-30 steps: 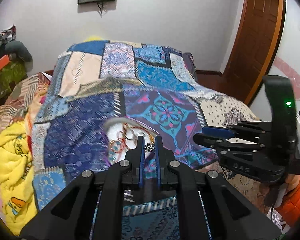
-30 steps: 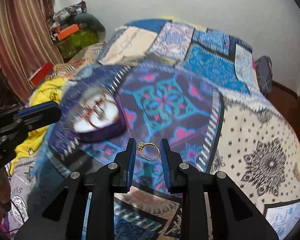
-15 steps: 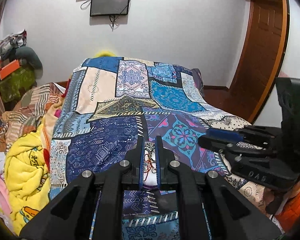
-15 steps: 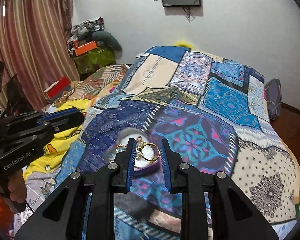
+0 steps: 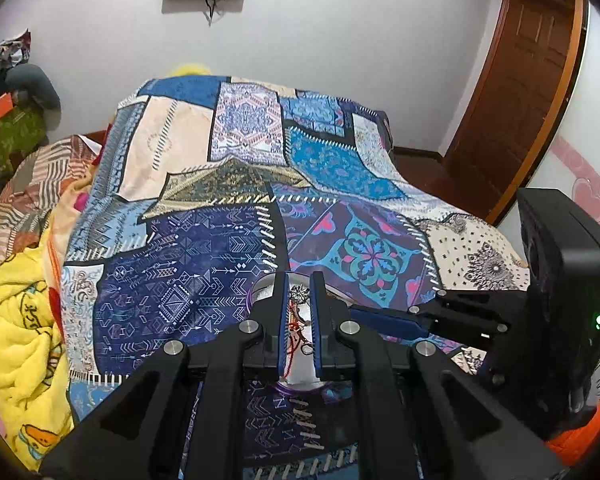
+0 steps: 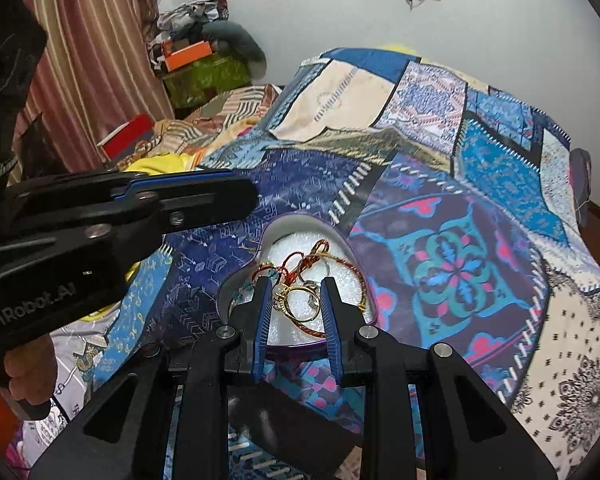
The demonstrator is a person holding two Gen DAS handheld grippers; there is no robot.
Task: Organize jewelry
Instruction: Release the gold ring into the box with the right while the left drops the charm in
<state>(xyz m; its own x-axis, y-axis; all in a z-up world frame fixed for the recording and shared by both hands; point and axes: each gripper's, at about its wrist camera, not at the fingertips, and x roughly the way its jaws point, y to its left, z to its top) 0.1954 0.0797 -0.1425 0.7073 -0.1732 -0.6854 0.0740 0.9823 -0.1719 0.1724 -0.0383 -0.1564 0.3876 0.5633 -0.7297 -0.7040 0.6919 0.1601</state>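
R gripper (image 6: 294,300) clamped on a gold ring (image 6: 300,302), hanging over the heart-shaped box (image 6: 364,268) w/ purple rim, which sits on the patchwork quilt (image 6: 480,208). Red-gold cords (image 6: 320,258) already lie on the white lining. L gripper (image 5: 298,294) pinched on a small silver piece (image 5: 299,293), tips over the same box's near edge. L tool body crowds the box from the left in the R view; quilt to the right of box is open. Bed edge falls away toward the door (image 5: 516,92).
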